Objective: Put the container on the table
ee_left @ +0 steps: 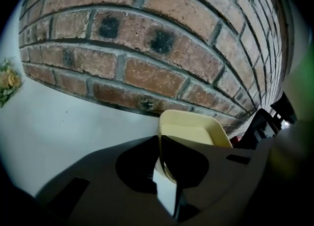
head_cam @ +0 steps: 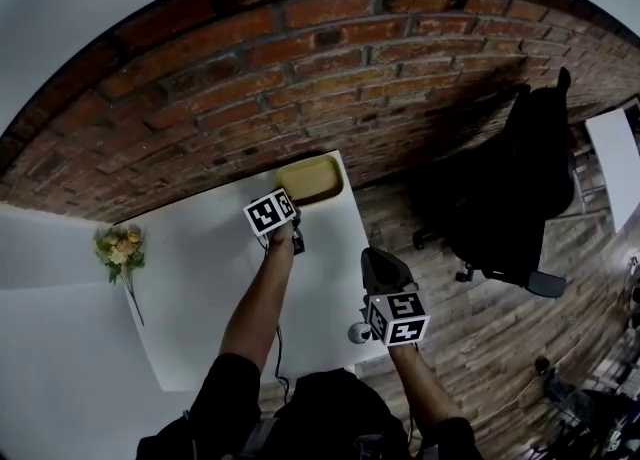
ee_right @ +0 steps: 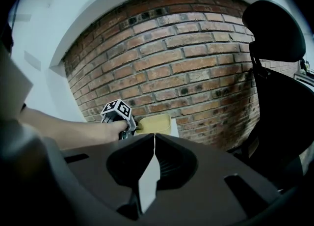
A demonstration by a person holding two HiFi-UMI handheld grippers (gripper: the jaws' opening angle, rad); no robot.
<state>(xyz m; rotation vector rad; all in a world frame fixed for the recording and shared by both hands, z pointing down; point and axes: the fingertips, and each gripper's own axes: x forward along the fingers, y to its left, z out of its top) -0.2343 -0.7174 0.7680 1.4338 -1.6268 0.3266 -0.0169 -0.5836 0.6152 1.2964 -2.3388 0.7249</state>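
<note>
Two bare forearms reach out from dark sleeves at the near edge of the head view, each hand holding one gripper topped by one black-and-white marker cube. On the left, the left gripper (ee_left: 161, 147) has its jaws pinched on the near rim of the single container (ee_left: 194, 130), a shallow, pale yellow tub with rounded corners and a smooth, plastic-looking wall. The thin rim stands clamped between the dark jaws, beside one white pad. This container is at the far right corner of the table (head_cam: 200, 278), close to the wall; whether its base touches the tabletop cannot be told. Nearer and to the right, the right gripper (ee_right: 154, 137) is pressed together with nothing between its jaws, held off the table's right edge over the floor and well apart from the container. That one table is white, flat and smooth, with straight edges. One small bunch of flowers (head_cam: 121, 247), with pale yellow and pink blooms on thin green stems, lies at its left side. Behind it rises one brick wall (head_cam: 330, 58) of rough red-brown bricks in grey mortar, several bearing dark spots. Far to the right stands one black office chair (head_cam: 535, 178) with a tall back, a headrest and a wheeled base, on a floor (head_cam: 480, 338) of worn brown wooden planks.
</note>
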